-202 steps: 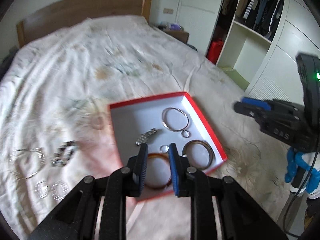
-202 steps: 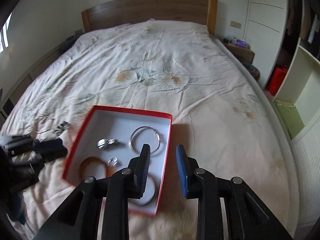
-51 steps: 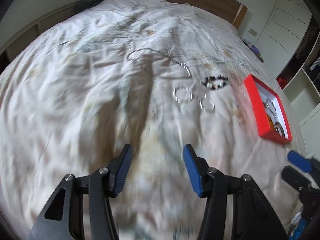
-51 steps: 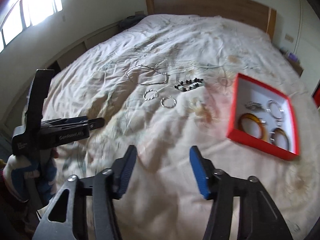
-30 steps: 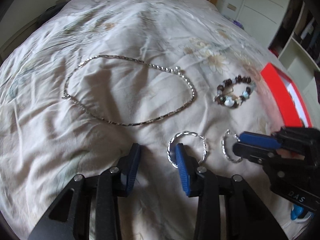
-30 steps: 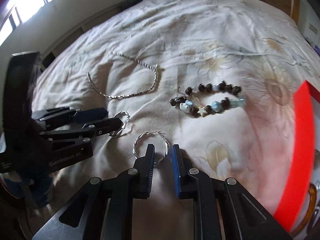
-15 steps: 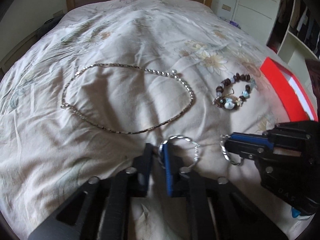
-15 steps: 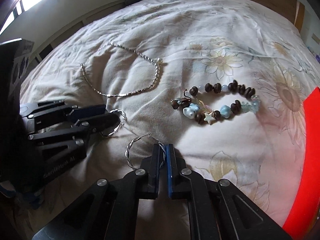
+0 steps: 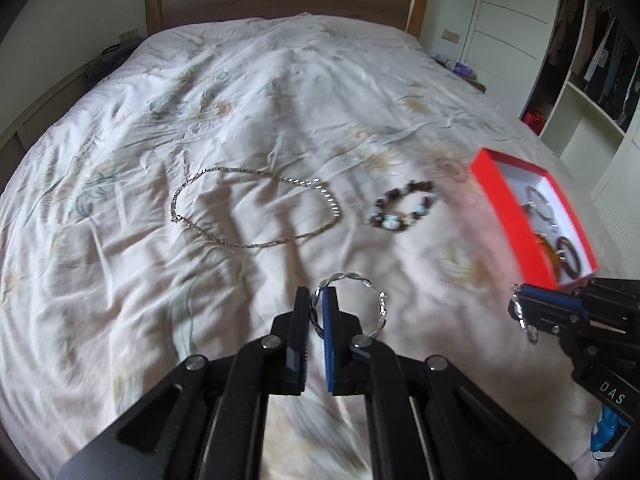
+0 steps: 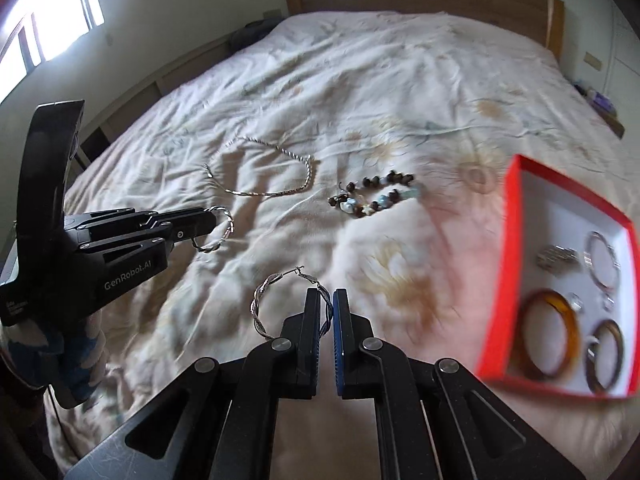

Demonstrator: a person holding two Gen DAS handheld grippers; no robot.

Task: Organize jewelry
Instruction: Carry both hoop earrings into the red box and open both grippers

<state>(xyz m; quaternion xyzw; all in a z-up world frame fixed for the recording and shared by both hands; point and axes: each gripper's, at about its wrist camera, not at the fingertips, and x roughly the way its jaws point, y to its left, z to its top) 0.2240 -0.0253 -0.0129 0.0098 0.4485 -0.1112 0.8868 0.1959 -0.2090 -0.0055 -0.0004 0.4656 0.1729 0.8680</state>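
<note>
**Two hoops pinched, box waiting at right**

Left gripper (image 9: pixel 317 312): jaws nearly closed, clamped on the rim of a twisted silver wire hoop earring (image 9: pixel 349 304), lower centre of the left wrist view. The hoop stands out to the right of the fingers, apparently lifted off the sheet.

Right gripper (image 10: pixel 327 312): jaws likewise almost shut on a second twisted silver hoop (image 10: pixel 280 300), lower centre of the right wrist view; the hoop juts left, open clasp end uppermost.

Red cardboard box with white lining (image 10: pixel 516 216) at the right edge, holding amber and dark bangles, a silver ring bangle and small pieces. On the pale floral bedsheet (image 10: pixel 360 80), mid-frame: silver chain necklace (image 9: pixel 256 208) and brown-and-blue beaded bracelet (image 10: pixel 372 196), both untouched.

Handling, as judged: hoops are very light, thin and springy, and the wire probably bends under hard squeeze. The twisted surface gives some bite, but a rim grip lets the hoop swing or pivot. Hold on the thick twisted arc, away from the clasp pin. Release low inside the box so they don't bounce.
</note>
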